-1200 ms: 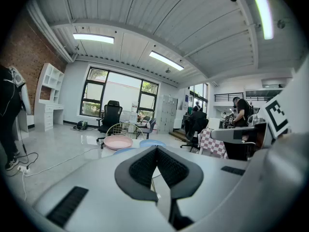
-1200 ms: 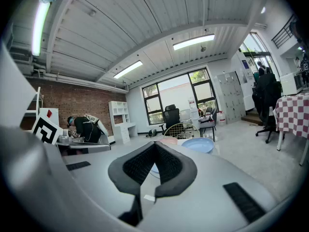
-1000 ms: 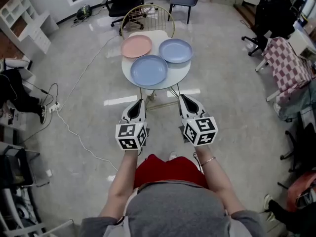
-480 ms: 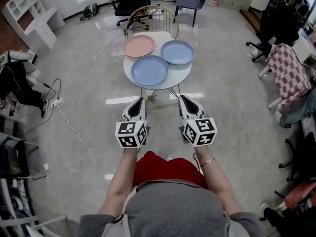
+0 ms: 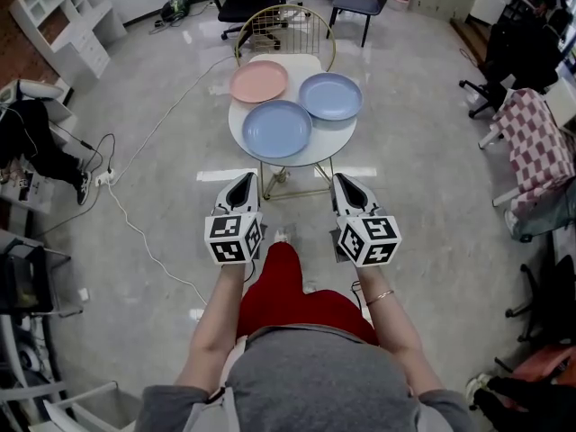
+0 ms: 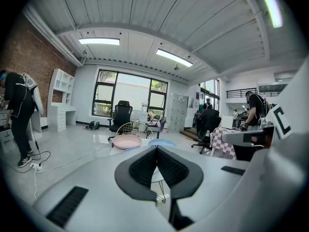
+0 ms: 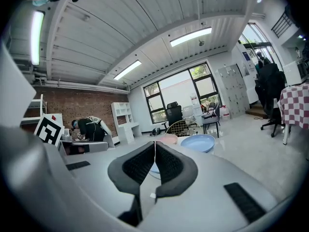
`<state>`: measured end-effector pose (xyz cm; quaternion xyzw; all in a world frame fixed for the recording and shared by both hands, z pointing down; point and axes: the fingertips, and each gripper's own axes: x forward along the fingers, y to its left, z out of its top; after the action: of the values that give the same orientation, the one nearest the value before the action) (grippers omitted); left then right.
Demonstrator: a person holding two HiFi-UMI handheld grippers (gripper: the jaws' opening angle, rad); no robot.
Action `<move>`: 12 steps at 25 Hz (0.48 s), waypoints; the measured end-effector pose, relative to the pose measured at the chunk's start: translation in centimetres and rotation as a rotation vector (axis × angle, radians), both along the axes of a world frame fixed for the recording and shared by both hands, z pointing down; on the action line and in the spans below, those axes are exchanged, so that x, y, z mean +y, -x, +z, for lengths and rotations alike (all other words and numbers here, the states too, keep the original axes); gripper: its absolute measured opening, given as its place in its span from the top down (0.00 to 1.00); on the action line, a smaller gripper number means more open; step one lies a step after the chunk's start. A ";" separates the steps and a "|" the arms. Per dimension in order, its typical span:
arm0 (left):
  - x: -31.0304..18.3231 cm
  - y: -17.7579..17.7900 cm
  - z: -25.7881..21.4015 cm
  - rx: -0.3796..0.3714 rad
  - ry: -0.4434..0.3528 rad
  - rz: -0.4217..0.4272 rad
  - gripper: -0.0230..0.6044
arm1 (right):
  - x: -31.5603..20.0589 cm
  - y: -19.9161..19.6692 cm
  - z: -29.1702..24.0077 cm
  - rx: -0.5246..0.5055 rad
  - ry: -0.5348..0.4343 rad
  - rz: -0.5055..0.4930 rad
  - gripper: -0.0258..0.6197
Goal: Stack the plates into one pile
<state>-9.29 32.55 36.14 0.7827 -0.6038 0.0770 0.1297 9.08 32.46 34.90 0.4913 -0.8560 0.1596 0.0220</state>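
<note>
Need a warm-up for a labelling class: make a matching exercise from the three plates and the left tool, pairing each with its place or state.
Column A
1. pink plate
2. front blue plate
3. back blue plate
4. left tool

Column B
a. shut, holding nothing, short of the table
b. far left on the table in the head view
c. far right on the table in the head view
d. at the table's near edge, closest to the person

Pairs: 1-b, 2-d, 3-c, 4-a
</note>
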 end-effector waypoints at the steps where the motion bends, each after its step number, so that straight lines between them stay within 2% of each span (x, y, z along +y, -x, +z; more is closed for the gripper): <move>1: -0.7 0.3 0.1 0.002 0.003 -0.003 0.94 | -0.7 0.1 0.1 0.001 0.004 0.002 0.91; 12: -12.9 3.3 4.0 0.026 0.062 -0.033 0.94 | -12.4 1.6 3.4 0.028 0.081 0.006 0.91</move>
<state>-12.62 19.67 40.14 0.7691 -0.6124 0.0832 0.1628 7.49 20.03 38.33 0.4946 -0.8471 0.1871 0.0534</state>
